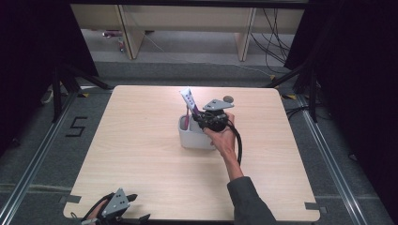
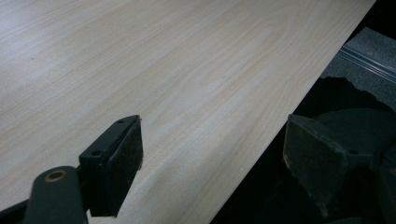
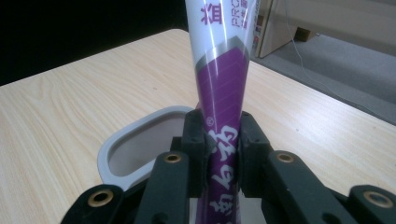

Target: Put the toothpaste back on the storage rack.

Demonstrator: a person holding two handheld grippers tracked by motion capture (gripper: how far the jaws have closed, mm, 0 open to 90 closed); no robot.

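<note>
A purple and white tube [image 3: 222, 84] stands nearly upright between the pads of my right gripper [image 3: 222, 140], which is shut on its lower part. In the high view the tube [image 1: 189, 101] pokes up out of a light grey cup [image 1: 192, 138] near the middle of the table, with the right gripper [image 1: 206, 119] at the cup's right rim. The cup's oval rim [image 3: 135, 128] lies just behind and left of the jaws. My left gripper [image 1: 129, 206] rests at the table's near left edge; its jaws stand wide apart, open, with nothing between them [image 2: 210, 163].
The light wooden table [image 1: 141, 154] has rounded corners and a near edge [image 2: 261, 154] that runs under the left gripper. Dark floor and metal rails surround it. Wooden furniture legs and cables stand beyond the far edge.
</note>
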